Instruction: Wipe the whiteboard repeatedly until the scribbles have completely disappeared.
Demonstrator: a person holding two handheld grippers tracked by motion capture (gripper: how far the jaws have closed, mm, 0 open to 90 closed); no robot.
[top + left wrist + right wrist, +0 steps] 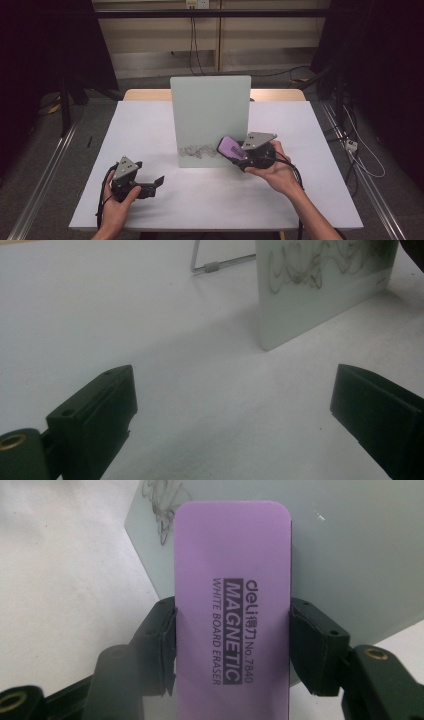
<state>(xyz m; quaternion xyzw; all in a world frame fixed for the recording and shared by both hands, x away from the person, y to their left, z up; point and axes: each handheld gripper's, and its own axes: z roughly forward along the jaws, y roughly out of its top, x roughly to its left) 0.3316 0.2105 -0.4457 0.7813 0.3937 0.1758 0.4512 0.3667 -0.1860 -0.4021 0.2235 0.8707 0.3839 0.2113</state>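
Right gripper (239, 152): jaws pinching purple eraser (230, 147) by its long sides, pressed at board's (210, 117) lower edge, 5 o'clock of its centre, beside scribble (197, 151). Left gripper (152, 184): jaws spread, empty, at table's (150, 130) 8 o'clock.

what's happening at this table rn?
A person is cleaning a small upright whiteboard that stands on the white table. The right hand-held gripper is shut on a purple whiteboard eraser, held up against the board's lower part, beside the black scribbles that remain along its bottom edge. The left hand-held gripper rests on the table to the left, jaws open and holding nothing.
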